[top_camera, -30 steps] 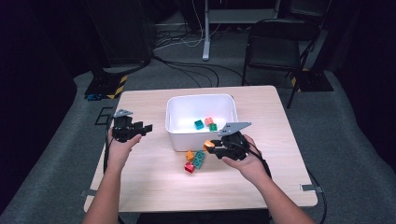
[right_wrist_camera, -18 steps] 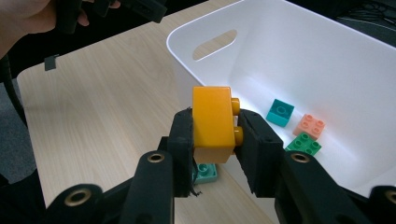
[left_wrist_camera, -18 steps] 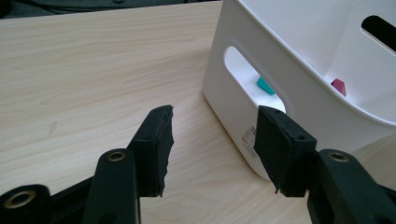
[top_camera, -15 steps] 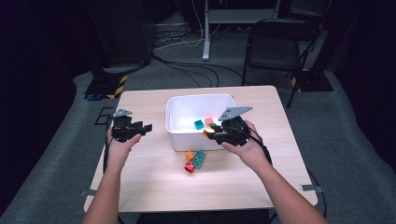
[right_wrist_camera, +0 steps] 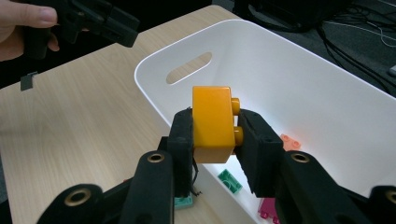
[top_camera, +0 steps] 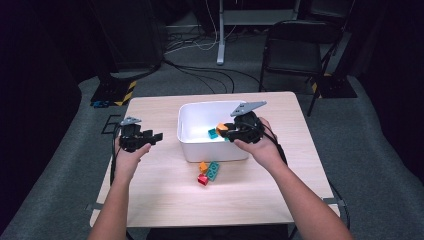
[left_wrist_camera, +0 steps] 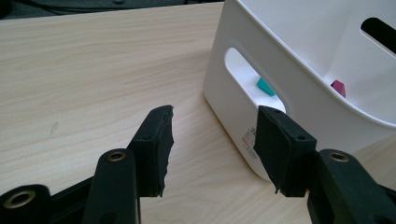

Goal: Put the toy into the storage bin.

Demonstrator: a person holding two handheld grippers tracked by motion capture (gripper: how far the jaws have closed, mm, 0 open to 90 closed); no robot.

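A: Where's the orange plastic building brick (right_wrist_camera: pixel 213 123) at?

B: It's clamped between the jaws of the right gripper (top_camera: pixel 223 131), held over the white plastic bin (top_camera: pixel 192 142) near its front wall.

A: And the left gripper (left_wrist_camera: pixel 212 142)?

B: Jaws are spread wide, nothing gripped, parked just beside the bin's handle end.

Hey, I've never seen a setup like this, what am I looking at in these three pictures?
A person sits at a wooden table and holds a hand-operated grasping tool in each hand. One picture is taken from above; each of the other two comes from a camera riding on a tool. The right tool grips an orange toy brick above a white bin that already holds a few bricks. The left tool is open, holding nothing, beside the bin. Orange, green and red bricks lie on the table in front of the bin.
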